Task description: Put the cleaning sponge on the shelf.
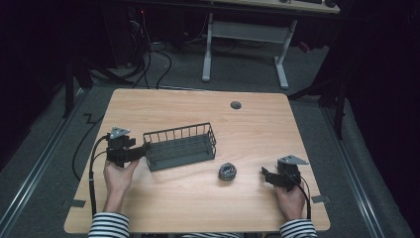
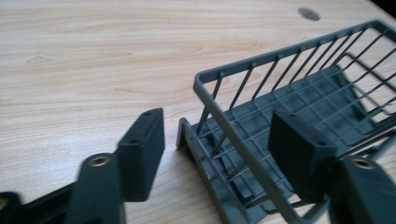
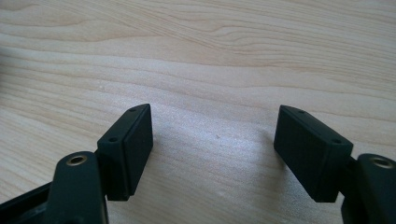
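Jaws of the left gripper (image 2: 219, 154) stand released astride the basket (image 1: 181, 146) end wall at table centre, scrubber (image 1: 227, 171) at its four o'clock; right gripper (image 1: 270, 177), parted and empty, likely fetches that next.

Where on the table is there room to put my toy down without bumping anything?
The far half of the table is bare wood, from the wire basket back to the small round hole. The near middle, in front of the basket and the metal scrubber, is free too. It is crowded where the left gripper straddles the basket's end, and between scrubber and right gripper.
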### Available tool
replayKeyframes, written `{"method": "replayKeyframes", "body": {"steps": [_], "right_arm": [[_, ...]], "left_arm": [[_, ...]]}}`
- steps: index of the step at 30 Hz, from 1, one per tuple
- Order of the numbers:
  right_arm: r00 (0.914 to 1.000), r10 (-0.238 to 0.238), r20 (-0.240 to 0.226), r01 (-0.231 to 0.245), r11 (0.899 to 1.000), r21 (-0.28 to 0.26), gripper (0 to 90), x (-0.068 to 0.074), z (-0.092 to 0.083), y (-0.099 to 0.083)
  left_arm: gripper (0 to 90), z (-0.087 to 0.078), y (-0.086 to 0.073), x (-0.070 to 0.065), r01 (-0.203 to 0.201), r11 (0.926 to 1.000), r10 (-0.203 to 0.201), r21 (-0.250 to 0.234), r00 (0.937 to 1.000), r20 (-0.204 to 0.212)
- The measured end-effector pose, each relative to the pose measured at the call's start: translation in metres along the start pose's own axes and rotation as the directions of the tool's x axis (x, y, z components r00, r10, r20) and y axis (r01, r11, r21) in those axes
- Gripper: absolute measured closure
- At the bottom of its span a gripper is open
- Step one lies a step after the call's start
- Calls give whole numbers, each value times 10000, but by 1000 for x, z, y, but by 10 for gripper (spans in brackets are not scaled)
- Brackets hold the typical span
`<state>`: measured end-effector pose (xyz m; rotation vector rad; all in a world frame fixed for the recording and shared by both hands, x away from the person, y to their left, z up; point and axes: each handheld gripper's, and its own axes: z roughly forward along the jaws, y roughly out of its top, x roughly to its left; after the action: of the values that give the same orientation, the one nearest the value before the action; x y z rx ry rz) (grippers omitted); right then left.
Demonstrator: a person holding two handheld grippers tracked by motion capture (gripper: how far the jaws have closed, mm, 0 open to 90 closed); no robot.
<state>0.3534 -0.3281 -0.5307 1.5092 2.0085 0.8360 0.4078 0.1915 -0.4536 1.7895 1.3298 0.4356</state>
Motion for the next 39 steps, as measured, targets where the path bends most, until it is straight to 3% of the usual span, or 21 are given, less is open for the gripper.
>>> {"method": "replayKeyframes", "body": {"steps": [4,10,12,17,22,31,39], "right_arm": [[10000,3,-3,-3,10000,2,285,0,0,0],[10000,6,-3,-6,10000,1,285,0,0,0],[10000,5,-5,-5,10000,-1,286,0,0,0],[10000,55,11,-55,10000,-37,307,0,0,0],[10000,56,27,-56,10000,-45,312,0,0,0],[9999,140,66,-139,9999,-35,311,0,0,0],[10000,75,34,-76,9999,89,314,4,-3,-1]], "left_arm": [[290,-8,0,-1,-100,9997,104,-228,9998,191],[262,-23,-3,1,-287,9982,303,-527,9991,296],[268,-33,-5,6,-74,9973,122,-737,9978,652],[297,-48,-14,14,44,9960,-1,-894,9988,486],[303,-59,-36,27,219,9955,-215,-926,9998,52],[305,-48,-76,39,279,9989,-304,-380,9973,-661],[307,-25,-94,41,171,9998,-156,120,9932,-1154]]}}
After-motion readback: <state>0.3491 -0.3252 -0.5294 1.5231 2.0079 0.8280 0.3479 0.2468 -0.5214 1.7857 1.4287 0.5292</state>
